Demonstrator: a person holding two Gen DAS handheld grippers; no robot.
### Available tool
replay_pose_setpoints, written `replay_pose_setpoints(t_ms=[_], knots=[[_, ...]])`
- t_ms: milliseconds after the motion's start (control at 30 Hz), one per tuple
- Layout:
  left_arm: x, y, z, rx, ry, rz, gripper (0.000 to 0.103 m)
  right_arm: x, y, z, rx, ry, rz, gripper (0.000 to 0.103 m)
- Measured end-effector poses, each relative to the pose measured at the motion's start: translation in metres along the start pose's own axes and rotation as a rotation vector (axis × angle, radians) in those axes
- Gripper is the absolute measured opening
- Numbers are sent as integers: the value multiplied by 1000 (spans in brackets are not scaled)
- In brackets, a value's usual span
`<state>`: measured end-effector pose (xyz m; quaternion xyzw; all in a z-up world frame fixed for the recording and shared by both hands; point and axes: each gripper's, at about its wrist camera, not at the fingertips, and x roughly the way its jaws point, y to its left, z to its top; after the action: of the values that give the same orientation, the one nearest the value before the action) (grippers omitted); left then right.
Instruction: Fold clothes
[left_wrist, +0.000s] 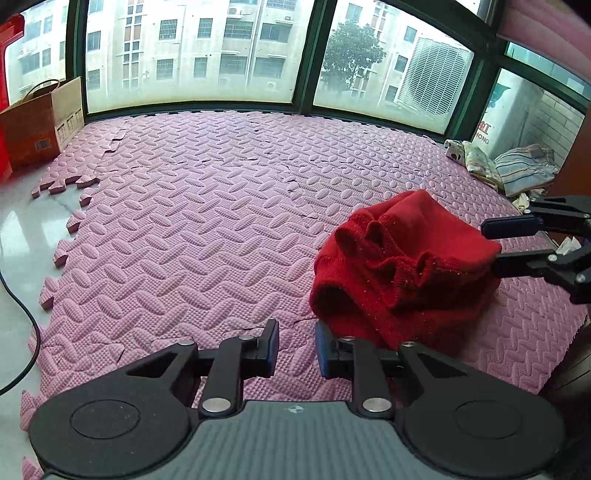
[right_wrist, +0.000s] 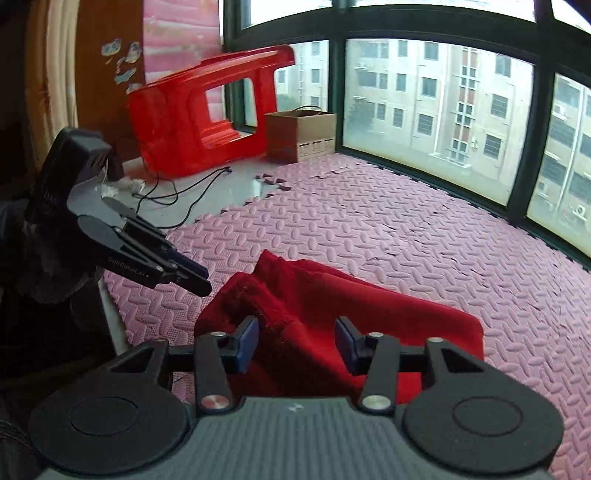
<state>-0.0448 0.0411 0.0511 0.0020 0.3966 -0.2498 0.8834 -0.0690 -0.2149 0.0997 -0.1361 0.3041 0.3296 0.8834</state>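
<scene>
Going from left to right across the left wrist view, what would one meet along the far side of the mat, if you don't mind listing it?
Red plastic stool → cardboard box → bare pink foam mat → small white object → folded striped clothes.

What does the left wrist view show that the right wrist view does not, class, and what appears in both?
Only the left wrist view shows the folded striped clothes piled in the far corner by the window. Only the right wrist view shows the tipped red plastic stool and the black cables on the bare floor. Both show the crumpled red sweater on the pink foam mat, the cardboard box, and both open grippers: left gripper, right gripper.
</scene>
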Motion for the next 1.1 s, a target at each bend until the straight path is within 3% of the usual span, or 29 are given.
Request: replay_pose_setpoints(t_ms=[133,267,333,467,533,733,900,1100], knots=[[-5,-5,-4,-29,-11,-14,24,20,34,2,-168,17,-17,46],[-9,-9,-6,-57,-22,-36,32,36,51,2,-261,27,-53,44],[-9,-11,-7,-70,-29,-51,32,38,50,-2,-272,21,-68,35],[-5,-14,-7,-80,-27,-67,32,33,39,0,-186,5,-55,18],[0,-15,-6,-86,-21,-68,32,25,30,4,-127,-13,-42,16],[6,-12,-3,-93,-21,-58,31,-8,5,15,11,-72,-21,13],[11,-10,-1,-99,-22,-48,31,-38,-3,21,47,-99,5,13],[15,-5,0,-111,-19,-22,31,-3,22,2,1,-19,61,13]])
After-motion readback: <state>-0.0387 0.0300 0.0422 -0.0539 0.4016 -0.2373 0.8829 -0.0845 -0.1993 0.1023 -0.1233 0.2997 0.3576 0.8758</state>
